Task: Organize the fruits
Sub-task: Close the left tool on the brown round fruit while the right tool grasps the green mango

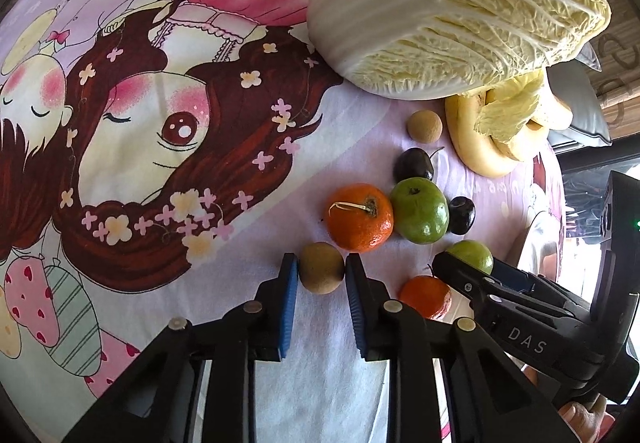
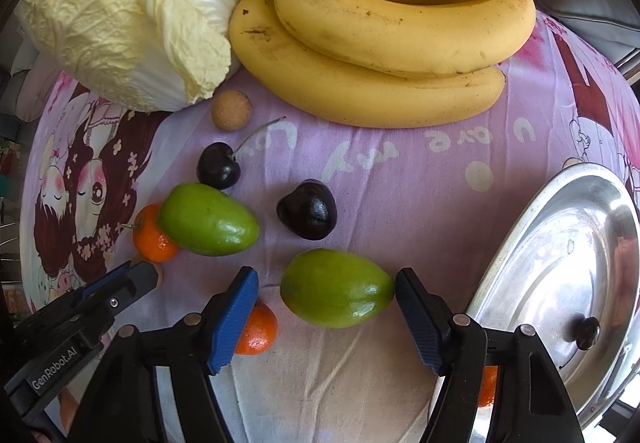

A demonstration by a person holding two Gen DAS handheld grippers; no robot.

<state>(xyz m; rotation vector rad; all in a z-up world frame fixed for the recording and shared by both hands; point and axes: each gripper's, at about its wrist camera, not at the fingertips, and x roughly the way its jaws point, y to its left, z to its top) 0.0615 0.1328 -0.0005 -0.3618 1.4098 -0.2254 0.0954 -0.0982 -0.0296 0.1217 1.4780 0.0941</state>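
Green and oval, the nearer jujube-like fruit (image 2: 337,287) lies crosswise between the fingers of the right gripper (image 2: 326,317), its long axis running straight from one blue pad to the other. The pointed right end touches the right pad; on the left a narrow gap shows between the fruit and the pad, so these fingers stand partly closed around it, not yet clamped. Since the gripper spans the fruit's longest dimension, my judgement is that the grip will need to close only a little more, and the tapered ends could slip.

The left gripper (image 1: 321,275) has its fingers pressed on both sides of a small brown round fruit (image 1: 321,271) resting on the printed cloth (image 1: 248,263), so it is gripping that fruit. Each hand is at its own fruit; the right one is nearer the plate.

The shiny metal plate (image 2: 560,243) sits just to the right of the right gripper, beside the green fruit. It holds one dark cherry (image 2: 587,331) near its lower rim; the rest of it looks bare.

Loose on the cloth beyond the fingers lie a second green fruit (image 2: 208,219) touching a small orange (image 2: 150,237), two dark cherries, another brown round fruit (image 2: 231,110), and another small orange (image 2: 256,329) partly behind the right gripper's left pad. A bunch of bananas (image 2: 380,43) and a napa cabbage (image 2: 128,15) lie at the far side.
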